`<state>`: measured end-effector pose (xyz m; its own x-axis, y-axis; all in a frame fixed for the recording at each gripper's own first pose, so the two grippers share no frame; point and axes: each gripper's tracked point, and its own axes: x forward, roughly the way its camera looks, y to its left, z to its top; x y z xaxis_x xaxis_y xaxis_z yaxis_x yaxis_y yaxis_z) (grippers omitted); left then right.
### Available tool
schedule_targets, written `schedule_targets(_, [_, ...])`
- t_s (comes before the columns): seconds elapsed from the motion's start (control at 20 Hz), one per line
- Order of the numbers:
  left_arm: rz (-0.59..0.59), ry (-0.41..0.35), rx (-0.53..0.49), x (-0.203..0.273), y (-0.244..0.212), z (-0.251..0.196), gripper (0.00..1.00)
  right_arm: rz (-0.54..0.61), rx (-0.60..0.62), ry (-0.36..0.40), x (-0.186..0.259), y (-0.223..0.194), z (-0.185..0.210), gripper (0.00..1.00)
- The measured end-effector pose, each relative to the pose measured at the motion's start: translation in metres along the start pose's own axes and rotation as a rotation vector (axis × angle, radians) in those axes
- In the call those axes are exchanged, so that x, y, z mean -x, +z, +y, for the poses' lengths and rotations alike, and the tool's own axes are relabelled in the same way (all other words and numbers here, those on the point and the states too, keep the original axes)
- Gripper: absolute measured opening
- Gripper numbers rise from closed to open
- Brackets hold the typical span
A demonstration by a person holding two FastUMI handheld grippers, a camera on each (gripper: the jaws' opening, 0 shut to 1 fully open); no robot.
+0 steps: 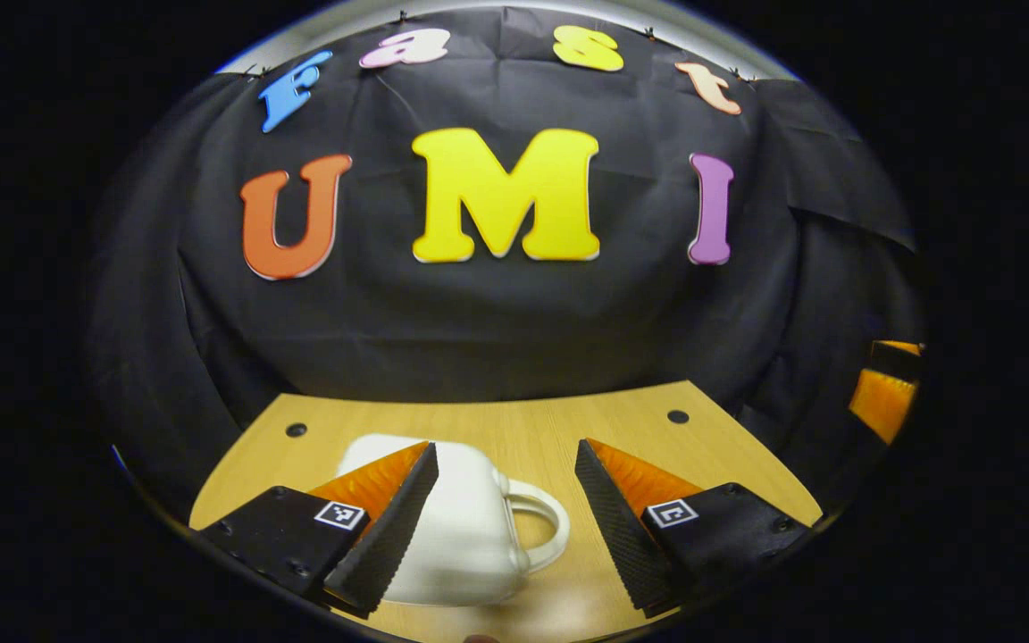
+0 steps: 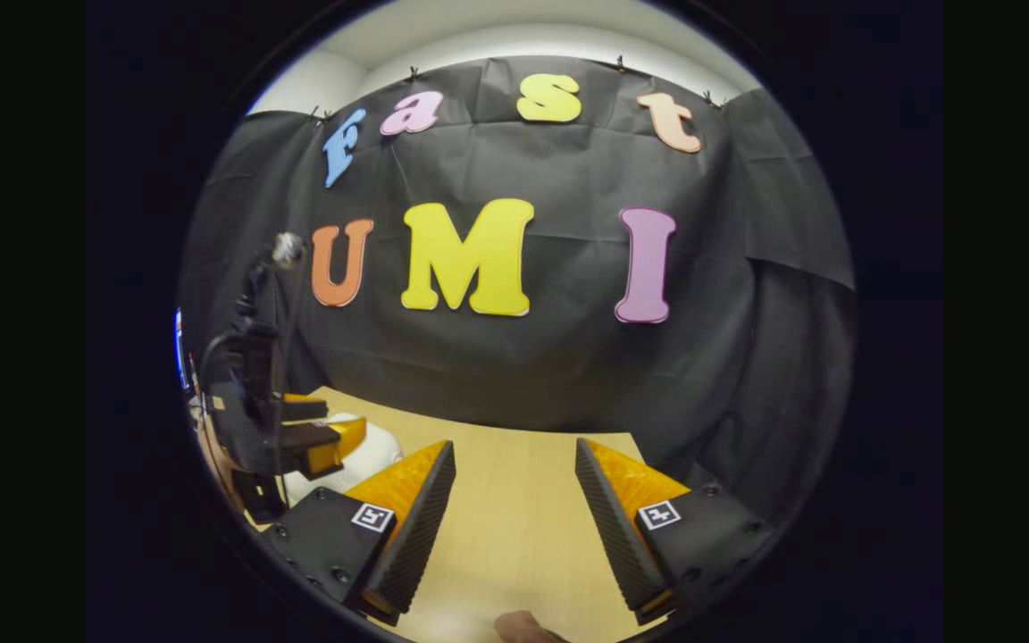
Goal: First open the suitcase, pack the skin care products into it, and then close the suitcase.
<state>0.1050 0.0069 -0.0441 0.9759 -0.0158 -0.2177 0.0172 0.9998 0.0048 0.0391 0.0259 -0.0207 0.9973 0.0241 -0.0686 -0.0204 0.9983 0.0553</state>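
A small white suitcase (image 1: 461, 536) lies closed on the wooden table (image 1: 514, 420), its looped handle (image 1: 543, 527) pointing right. My left gripper (image 1: 506, 446) hovers open just above it, the left finger covering the case's left part and the handle lying in the gap between the fingers. Over bare table farther right, my right gripper (image 2: 514, 444) is open with nothing between its fingers. In the right gripper view the left gripper (image 2: 305, 438) stands at the left edge over the white suitcase (image 2: 376, 451).
The table (image 2: 514, 518) ends at the black cloth wall behind. Two small round holes (image 1: 296, 430) (image 1: 678, 416) sit near its back corners. Part of the right gripper (image 1: 885, 393) shows at the far right of the left gripper view.
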Motion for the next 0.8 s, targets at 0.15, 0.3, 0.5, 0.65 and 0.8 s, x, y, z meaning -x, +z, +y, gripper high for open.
schedule_targets(0.15, [-0.071, 0.036, -0.005, 0.030, 0.031, 0.024, 0.98, -0.061, 0.030, 0.019, 0.000, 0.027, 0.035, 0.81])
schedule_targets(0.3, [-0.112, 0.037, 0.063, 0.062, 0.053, 0.046, 0.98, -0.098, 0.054, 0.033, 0.001, 0.044, 0.067, 0.81])
schedule_targets(0.5, [-0.156, 0.078, 0.057, 0.086, 0.065, 0.082, 0.98, -0.147, 0.071, -0.076, 0.011, 0.071, 0.086, 0.81])
schedule_targets(0.65, [-0.187, 0.066, 0.034, 0.107, 0.066, 0.091, 0.97, -0.163, 0.069, -0.065, 0.017, 0.073, 0.112, 0.80])
schedule_targets(0.8, [-0.192, 0.029, 0.058, 0.126, 0.064, 0.086, 0.97, -0.142, 0.064, -0.049, 0.022, 0.064, 0.132, 0.81])
